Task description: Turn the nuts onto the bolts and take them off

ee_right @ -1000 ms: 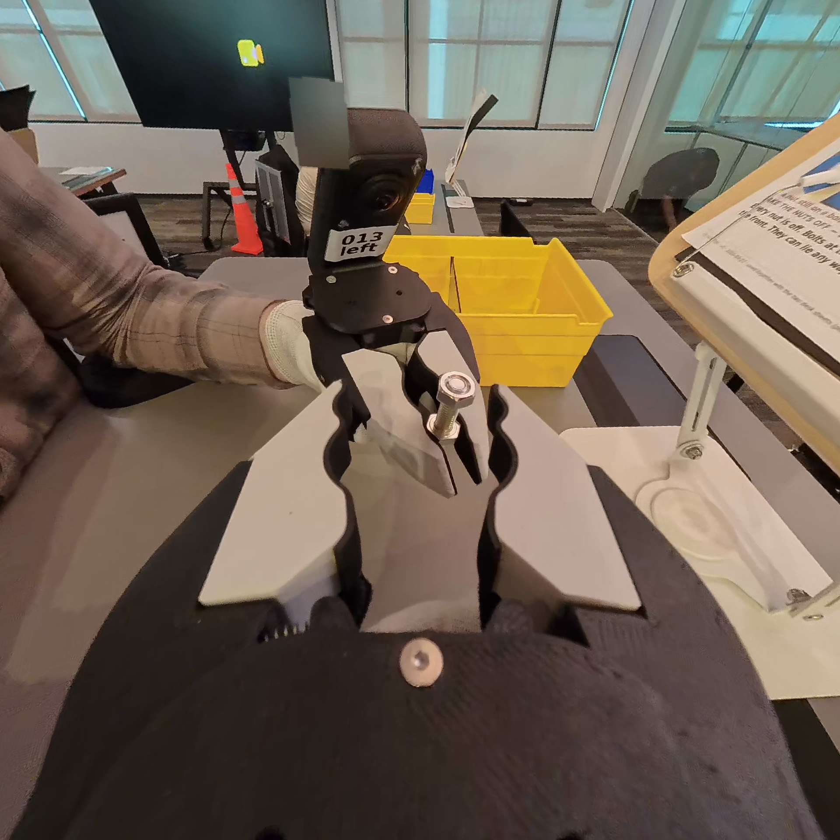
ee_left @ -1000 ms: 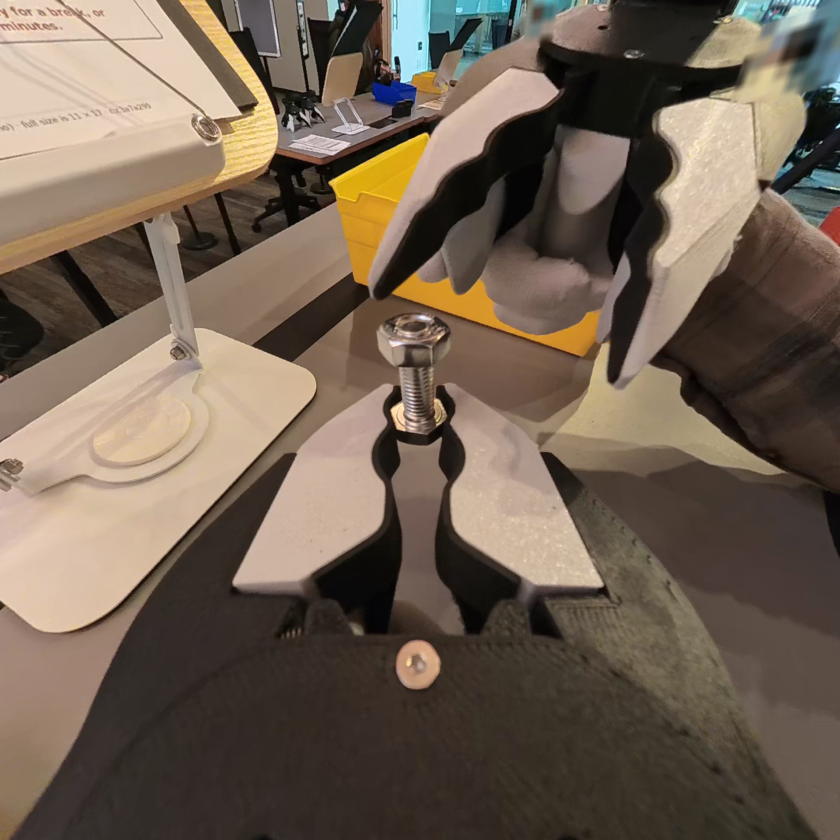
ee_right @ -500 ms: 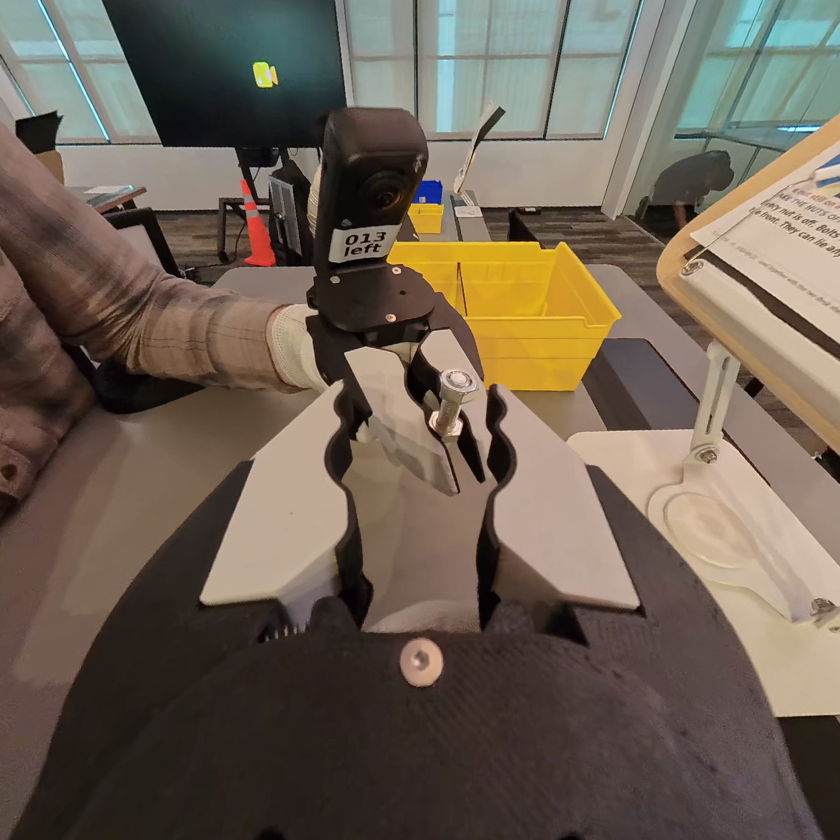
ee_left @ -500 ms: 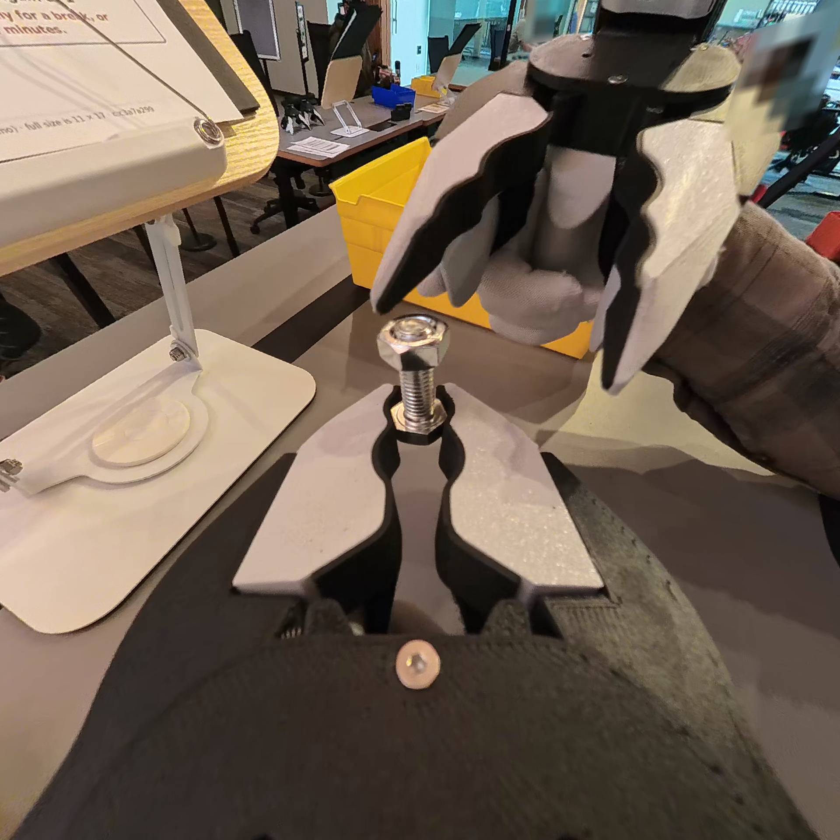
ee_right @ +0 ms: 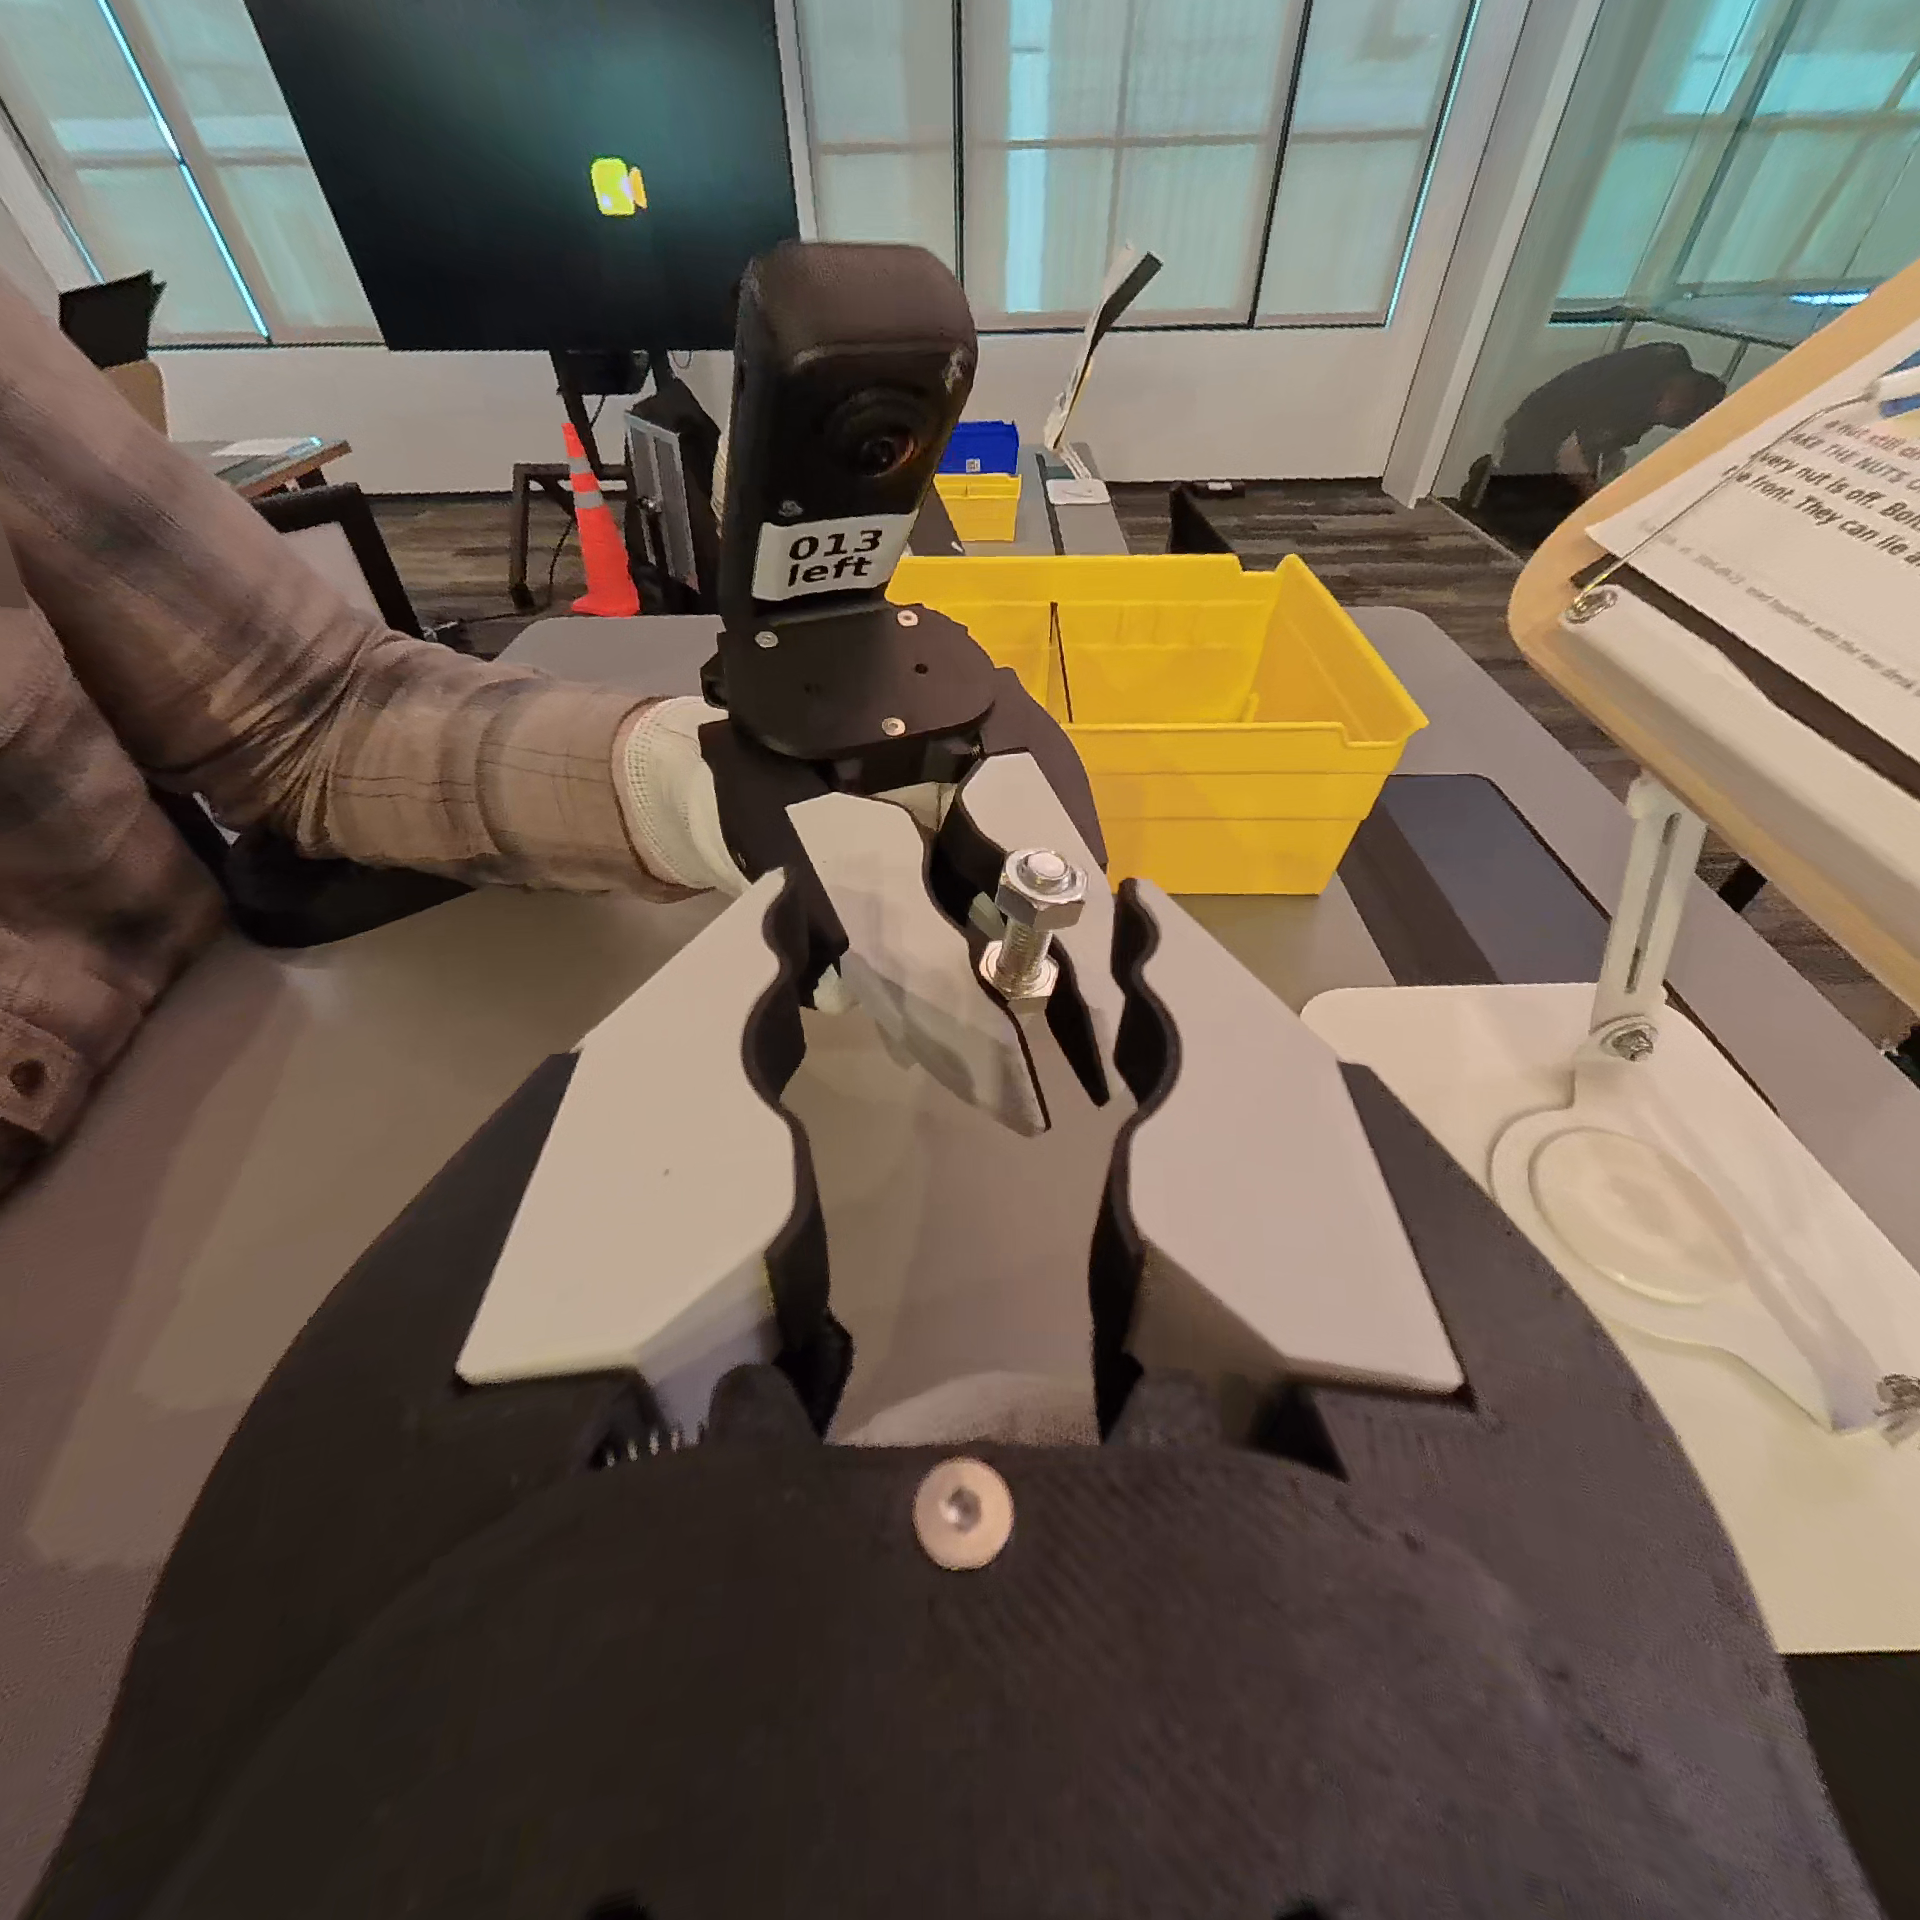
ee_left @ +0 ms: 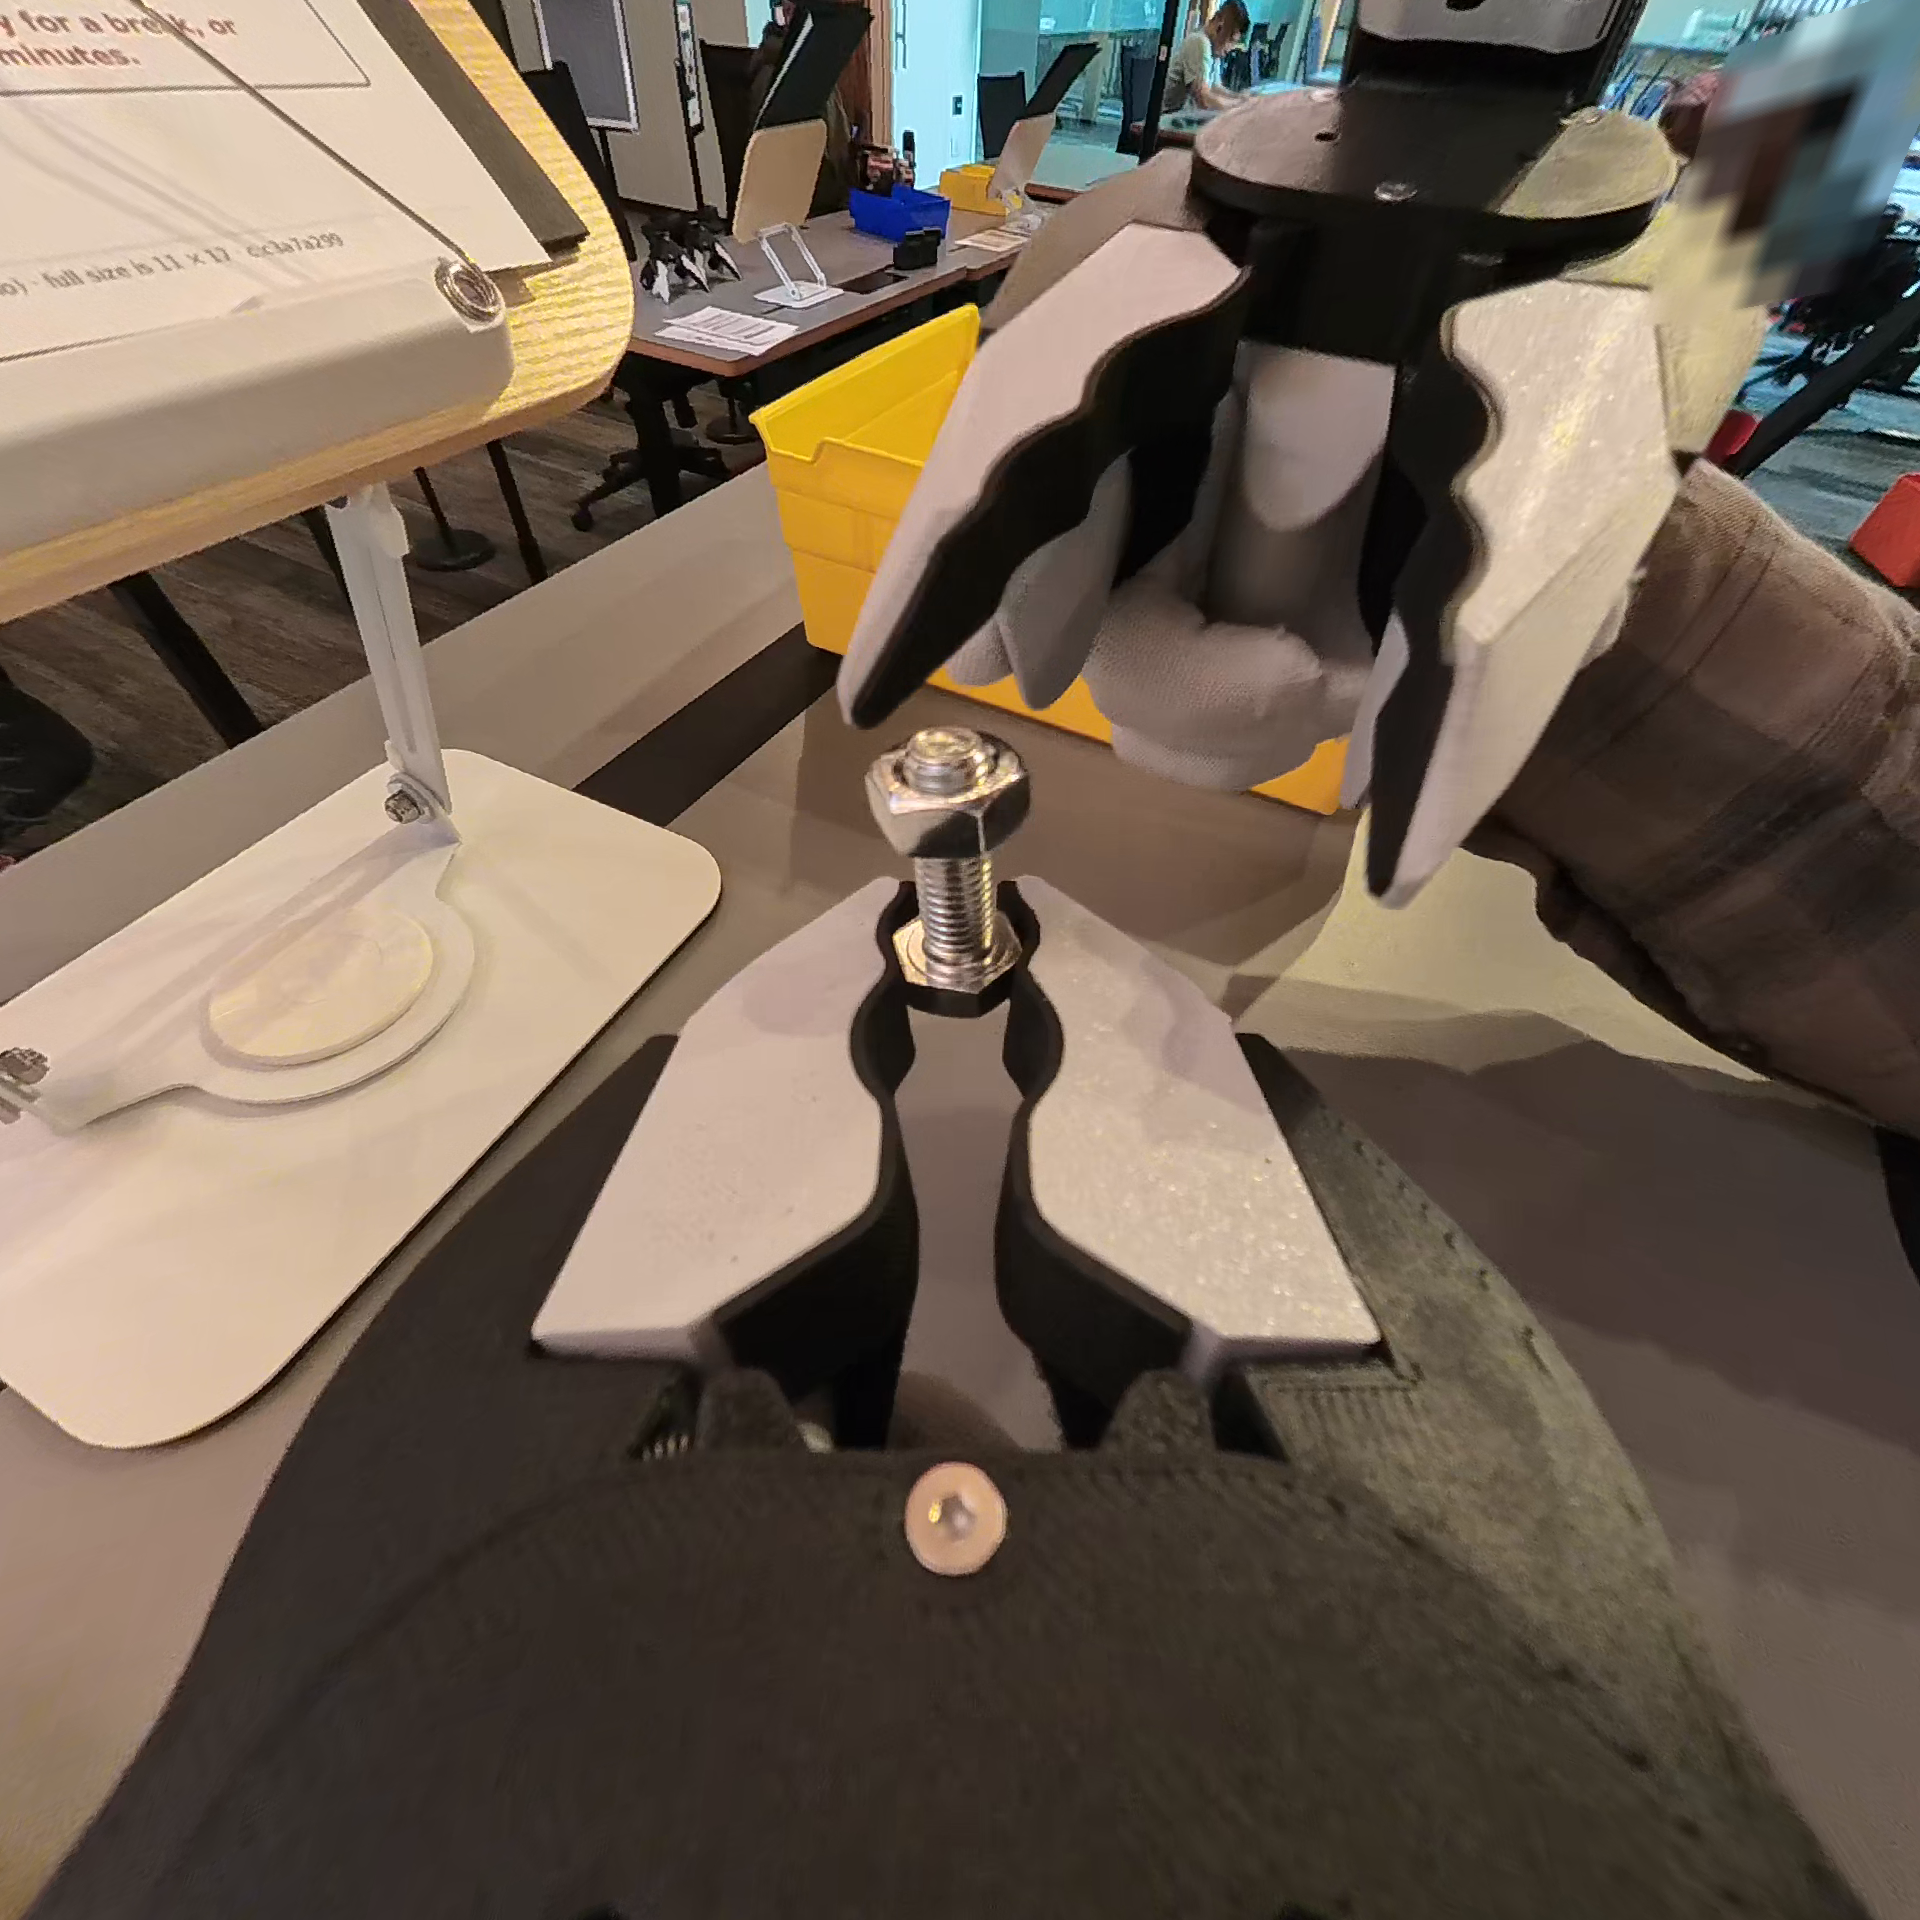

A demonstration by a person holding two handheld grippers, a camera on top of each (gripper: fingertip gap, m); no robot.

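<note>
My left gripper [ee_left: 956, 920] is shut on the hex head of a steel bolt [ee_left: 948, 925] and holds it upright above the grey table. A hex nut [ee_left: 948, 805] sits at the top end of the threads. My right gripper [ee_left: 1127, 790] is open and empty; it points at the nut from the far side, one fingertip just above and left of it, not touching. In the right wrist view the right gripper [ee_right: 951, 904] stands open, with the left gripper [ee_right: 1055, 1101], the bolt [ee_right: 1023, 951] and the nut [ee_right: 1039, 899] just beyond its tips.
A yellow divided bin [ee_left: 862, 457] [ee_right: 1226, 790] stands on the table behind the grippers. A white stand base [ee_left: 312, 1039] [ee_right: 1558, 1195] carries a tilted wooden board with paper sheets [ee_left: 260, 312] [ee_right: 1766, 623]. A gloved hand and plaid sleeve [ee_right: 364, 727] hold the left gripper.
The right gripper has dipped slightly toward the nut and stays open. The left gripper keeps the bolt still.
</note>
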